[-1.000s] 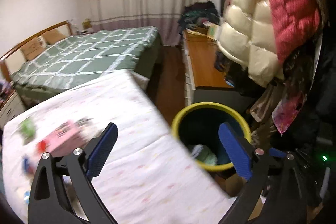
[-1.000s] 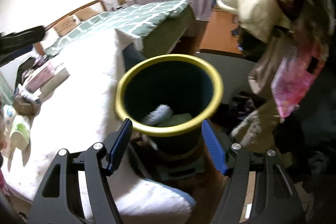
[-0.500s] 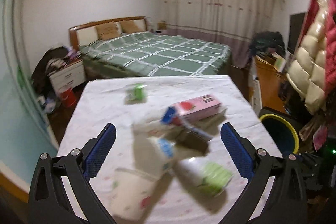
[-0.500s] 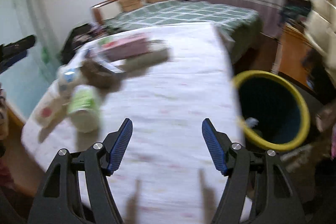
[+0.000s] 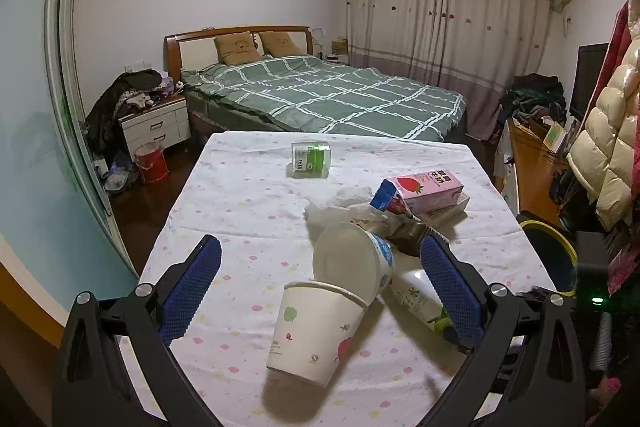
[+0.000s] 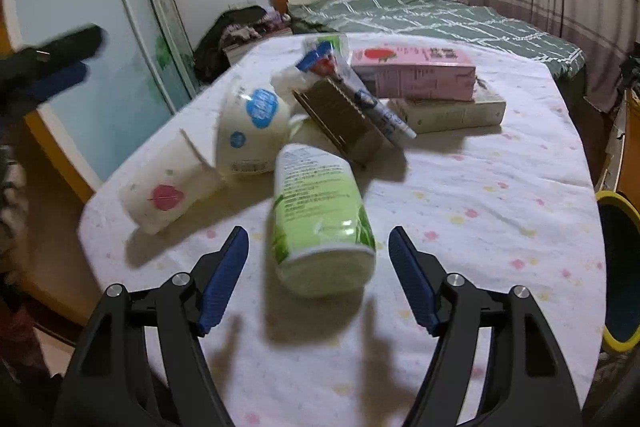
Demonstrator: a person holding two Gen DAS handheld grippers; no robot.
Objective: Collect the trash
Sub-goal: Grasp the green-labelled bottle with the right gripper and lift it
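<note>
Bedside cabinet [image 5: 156, 126] shows only to left wrist.

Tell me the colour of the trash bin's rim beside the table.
Yellow rim, dark inside: trash bin. Clearest in the right wrist view.

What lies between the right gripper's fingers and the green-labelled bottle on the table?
Nothing: in the right wrist view only bare tablecloth separates the open right gripper from the green-labelled bottle, whose base points toward the jaws, untouched.
</note>
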